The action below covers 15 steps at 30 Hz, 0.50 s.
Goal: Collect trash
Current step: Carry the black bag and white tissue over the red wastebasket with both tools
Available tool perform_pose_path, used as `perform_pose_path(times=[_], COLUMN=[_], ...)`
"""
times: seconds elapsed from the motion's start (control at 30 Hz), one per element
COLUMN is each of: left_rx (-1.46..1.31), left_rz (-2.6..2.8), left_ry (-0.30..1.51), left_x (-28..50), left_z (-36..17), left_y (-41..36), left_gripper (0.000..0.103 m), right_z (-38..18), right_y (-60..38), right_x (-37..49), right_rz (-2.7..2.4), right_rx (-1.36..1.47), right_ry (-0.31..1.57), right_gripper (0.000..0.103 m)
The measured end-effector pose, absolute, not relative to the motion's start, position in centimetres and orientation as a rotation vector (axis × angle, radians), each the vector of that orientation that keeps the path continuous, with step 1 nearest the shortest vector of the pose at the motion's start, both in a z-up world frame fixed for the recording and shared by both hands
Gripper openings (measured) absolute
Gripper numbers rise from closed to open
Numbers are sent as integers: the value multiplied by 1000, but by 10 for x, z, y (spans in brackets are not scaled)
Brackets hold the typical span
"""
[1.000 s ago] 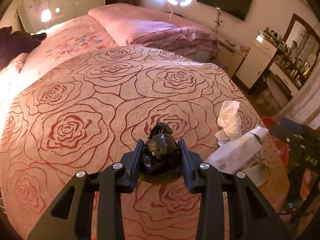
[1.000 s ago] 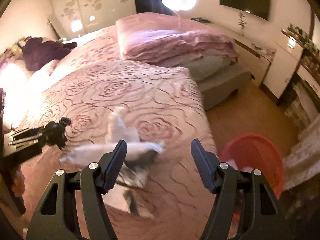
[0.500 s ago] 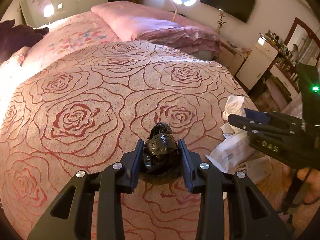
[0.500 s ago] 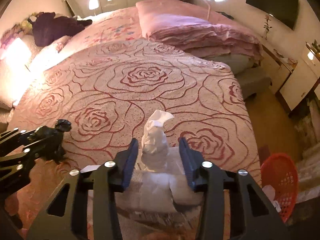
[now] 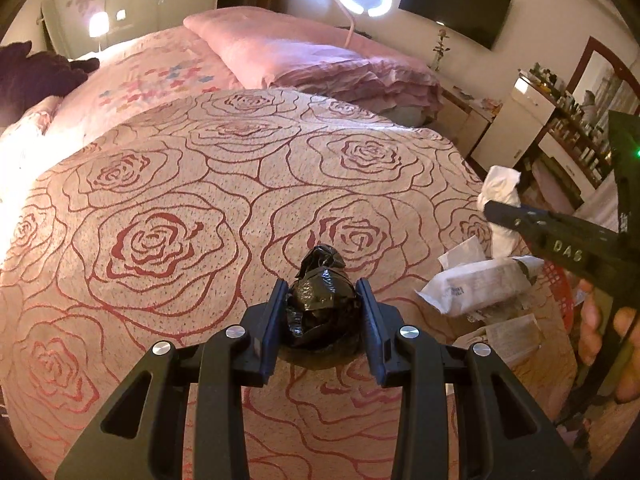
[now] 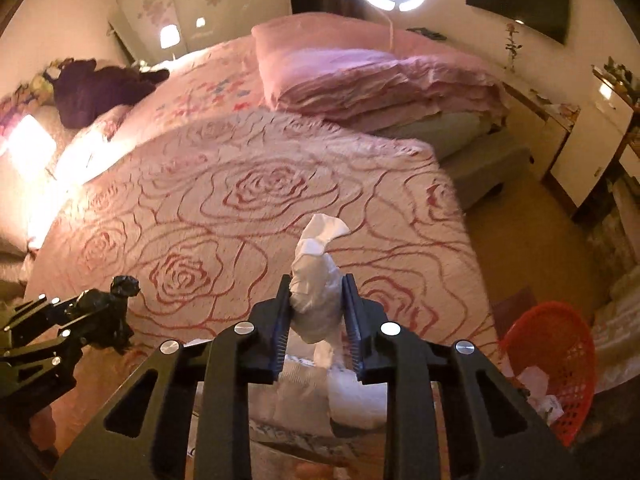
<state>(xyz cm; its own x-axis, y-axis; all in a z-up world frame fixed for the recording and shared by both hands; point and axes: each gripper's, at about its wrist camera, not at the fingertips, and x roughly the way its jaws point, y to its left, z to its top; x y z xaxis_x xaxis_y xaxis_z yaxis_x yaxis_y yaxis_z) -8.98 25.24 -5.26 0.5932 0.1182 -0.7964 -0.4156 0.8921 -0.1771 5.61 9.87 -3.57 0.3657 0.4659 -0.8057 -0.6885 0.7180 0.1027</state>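
Trash is in both of your tools now: a second ago your right hand-held gripper stood wide apart over a blurred tissue pack, and since then its jaws have been closing, so that they now pinch the white crumpled tissue from both sides. The tissue stands upright between the pads, its twisted top poking out past the fingertips, and its lower end trails down to the tissue pack lying on the bed right under the tool. Your left hand-held gripper has not changed in that second: it stays clamped on the black plastic bag, a small knotted wad sitting between the pads with its knot sticking forward over the rose-patterned bedspread. From the left wrist camera you can see the right tool reaching in from the right edge, with the tissue above the opened white pack near the bed's right edge. The red mesh basket stands on the floor beside the bed, to the right of and below your right tool, well apart from the tissue you hold; some white crumpled paper already lies inside it. The black bag is to the left of the tissue, both raised just above the bedspread.
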Motion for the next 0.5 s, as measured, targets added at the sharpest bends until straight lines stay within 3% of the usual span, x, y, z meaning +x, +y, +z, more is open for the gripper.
perform_pose_path(times=[0.5], left_rx=[-330], left_rz=[299], left_ry=[864], left_x=[-80], left_z=[-36], left_y=[240], left_gripper=[33], right_z=[-8], right_y=[59], right_x=[54], right_rz=[712], right_rx=[-206], right_ry=[877], right_gripper=[25])
